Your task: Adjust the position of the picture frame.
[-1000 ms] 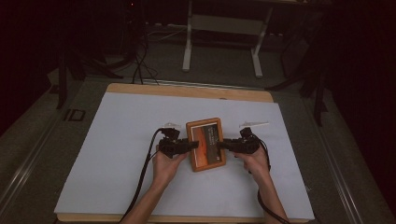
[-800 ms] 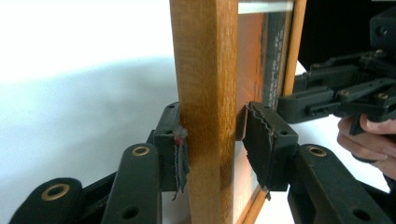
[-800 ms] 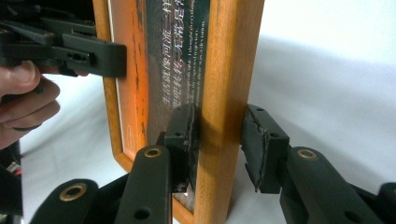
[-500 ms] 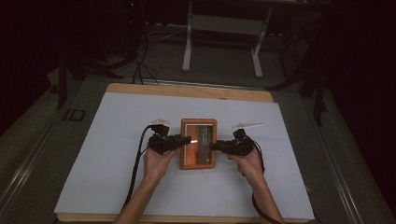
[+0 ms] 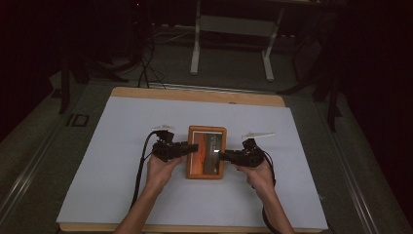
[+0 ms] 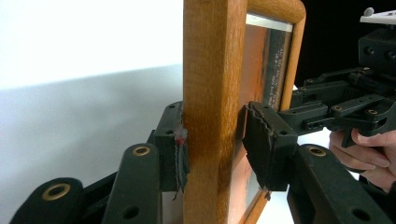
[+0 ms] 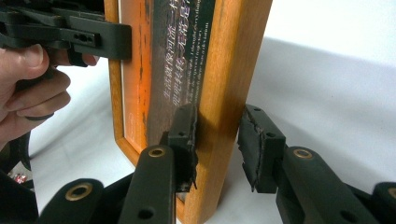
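A wooden picture frame [image 5: 206, 152] with an orange and dark print behind glass is held between both grippers over the white sheet. My left gripper [image 5: 190, 147] is shut on its left side rail. In the left gripper view the frame's wooden edge [image 6: 212, 93] stands between the pads [image 6: 180, 156] of the left gripper [image 6: 215, 144]. My right gripper [image 5: 223, 157] is clamped on the right rail. In the right gripper view the right gripper [image 7: 217, 140] has one pad on the glass face [image 7: 182, 70] and the other at the frame's back.
A white sheet [image 5: 122, 146] covers the wooden table [image 5: 195, 95], with free room all around the frame. Cables [image 5: 142, 170] trail from each gripper toward the near edge. Metal stand legs [image 5: 197, 48] stand on the dark floor beyond the table.
The frame was tilted a second ago and now lies square to the table. It and both hands have shifted slightly left. Both grippers have stayed clamped on it.
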Motion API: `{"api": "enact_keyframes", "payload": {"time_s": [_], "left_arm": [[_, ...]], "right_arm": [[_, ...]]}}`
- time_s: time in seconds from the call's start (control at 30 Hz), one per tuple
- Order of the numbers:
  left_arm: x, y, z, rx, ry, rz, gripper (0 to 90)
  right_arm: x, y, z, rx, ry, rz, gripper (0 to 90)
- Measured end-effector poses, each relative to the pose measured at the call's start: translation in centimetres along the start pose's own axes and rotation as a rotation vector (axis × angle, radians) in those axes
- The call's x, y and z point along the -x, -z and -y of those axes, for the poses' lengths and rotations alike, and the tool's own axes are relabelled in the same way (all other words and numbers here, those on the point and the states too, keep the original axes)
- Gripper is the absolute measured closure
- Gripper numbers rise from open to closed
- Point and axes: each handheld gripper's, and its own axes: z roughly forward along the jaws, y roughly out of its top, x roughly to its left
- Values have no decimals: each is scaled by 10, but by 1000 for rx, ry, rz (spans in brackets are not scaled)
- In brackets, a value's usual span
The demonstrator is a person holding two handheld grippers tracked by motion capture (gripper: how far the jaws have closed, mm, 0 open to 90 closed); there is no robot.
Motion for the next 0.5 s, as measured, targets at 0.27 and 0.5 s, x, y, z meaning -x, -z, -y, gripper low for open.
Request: {"api": "enact_keyframes", "payload": {"time_s": [0.27, 0.5], "left_arm": [[-9, -2, 5, -12, 33, 28, 598], [-17, -6, 5, -21, 34, 46, 594]], "right_arm": [[-3, -4, 1, -29, -2, 18, 669], [-5, -7, 2, -41, 4, 45, 658]]}}
